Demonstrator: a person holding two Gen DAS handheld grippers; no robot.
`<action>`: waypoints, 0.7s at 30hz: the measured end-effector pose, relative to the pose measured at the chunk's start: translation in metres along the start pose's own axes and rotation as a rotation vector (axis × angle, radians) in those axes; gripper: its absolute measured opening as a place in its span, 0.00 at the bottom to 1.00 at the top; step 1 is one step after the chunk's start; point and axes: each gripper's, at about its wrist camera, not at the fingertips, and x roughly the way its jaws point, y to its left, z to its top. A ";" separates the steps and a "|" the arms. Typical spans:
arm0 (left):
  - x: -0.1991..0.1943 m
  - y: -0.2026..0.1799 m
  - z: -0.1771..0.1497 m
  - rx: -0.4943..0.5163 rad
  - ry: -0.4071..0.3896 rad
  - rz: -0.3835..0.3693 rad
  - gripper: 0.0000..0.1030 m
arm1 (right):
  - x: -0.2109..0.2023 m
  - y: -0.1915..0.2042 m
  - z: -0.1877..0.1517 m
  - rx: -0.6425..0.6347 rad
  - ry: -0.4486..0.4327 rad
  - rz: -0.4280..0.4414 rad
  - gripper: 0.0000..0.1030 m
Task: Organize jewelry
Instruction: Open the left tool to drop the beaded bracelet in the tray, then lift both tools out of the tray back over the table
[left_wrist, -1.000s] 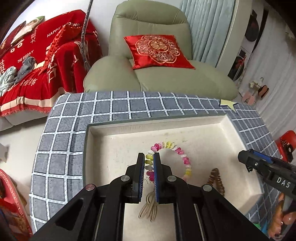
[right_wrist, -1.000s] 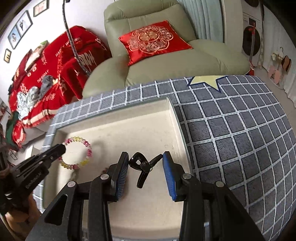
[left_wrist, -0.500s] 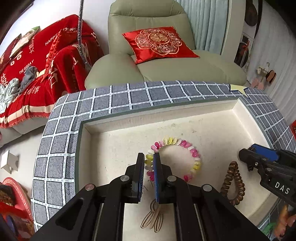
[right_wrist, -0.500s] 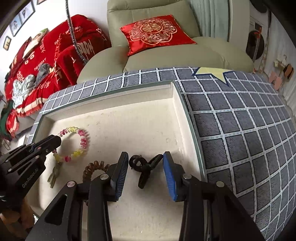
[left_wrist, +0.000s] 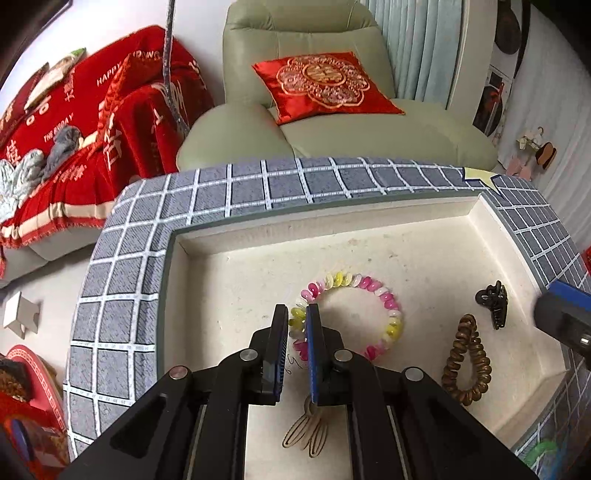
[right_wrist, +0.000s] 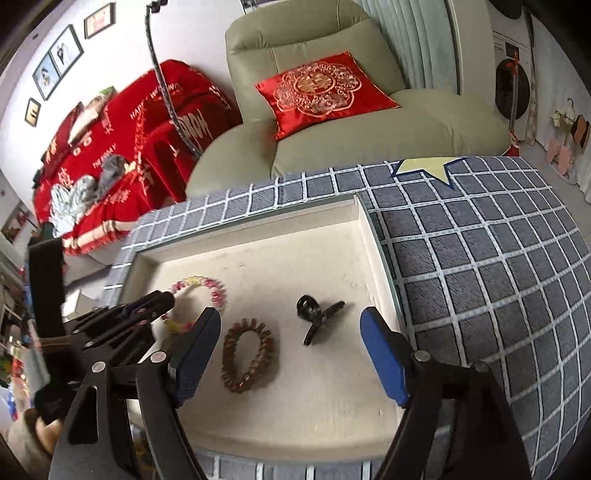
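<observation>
A cream tray (left_wrist: 236, 236) sits on a grey checked tablecloth (left_wrist: 122, 280). In it lie a pink-and-yellow bead bracelet (left_wrist: 388, 299), a brown spiral hair tie (left_wrist: 469, 365), a black claw clip (left_wrist: 493, 301) and a beige wooden piece (left_wrist: 306, 432). My left gripper (left_wrist: 297, 314) is nearly shut, its jaws either side of the bracelet's left edge. My right gripper (right_wrist: 291, 325) is open and empty above the tray, with the clip (right_wrist: 317, 317) and the hair tie (right_wrist: 247, 354) between its fingers and beyond them. The bracelet (right_wrist: 216, 291) also shows there.
A green armchair (left_wrist: 332, 122) with a red cushion (left_wrist: 325, 83) stands behind the table. A red-covered sofa (left_wrist: 74, 140) is at the left. The tablecloth (right_wrist: 480, 266) extends to the right of the tray (right_wrist: 362, 229). A yellow star patch (right_wrist: 424, 166) marks its far edge.
My right gripper has opened wider and drawn back, leaving the black clip lying in the tray. My left gripper has stayed at the bracelet's edge, jaws a little wider apart.
</observation>
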 end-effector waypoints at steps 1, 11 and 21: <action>-0.002 0.000 0.000 0.004 -0.009 0.005 0.25 | -0.004 -0.001 -0.002 0.010 -0.005 0.005 0.81; -0.008 -0.002 0.004 -0.006 -0.023 0.005 0.25 | -0.034 -0.016 -0.022 0.074 -0.010 0.027 0.83; -0.066 0.000 -0.002 -0.025 -0.132 -0.033 1.00 | -0.075 -0.014 -0.036 0.064 -0.059 0.043 1.00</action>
